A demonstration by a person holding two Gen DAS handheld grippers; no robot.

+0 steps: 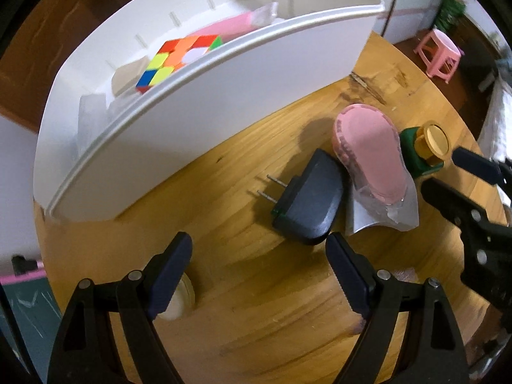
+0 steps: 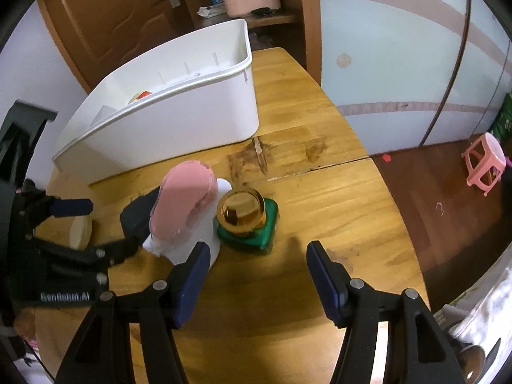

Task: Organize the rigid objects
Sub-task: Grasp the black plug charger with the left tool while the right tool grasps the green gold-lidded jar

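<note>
Left wrist view: one black plug adapter (image 1: pixel 308 204), one pink insole (image 1: pixel 371 156), one green bottle (image 1: pixel 422 150), one white bin (image 1: pixel 204 108). Both the left gripper (image 1: pixel 259 272) and right gripper (image 2: pixel 256 275) are spread open, holding nothing.

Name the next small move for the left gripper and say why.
Probably ease the left gripper forward so its open jaws straddle the black plug adapter. It lies loose on the wooden table just ahead of the fingertips, outside the white bin, and nothing is between the jaws.

Dim warm light, soft shadows, fisheye-warped edges, perhaps slightly blurred.
</note>
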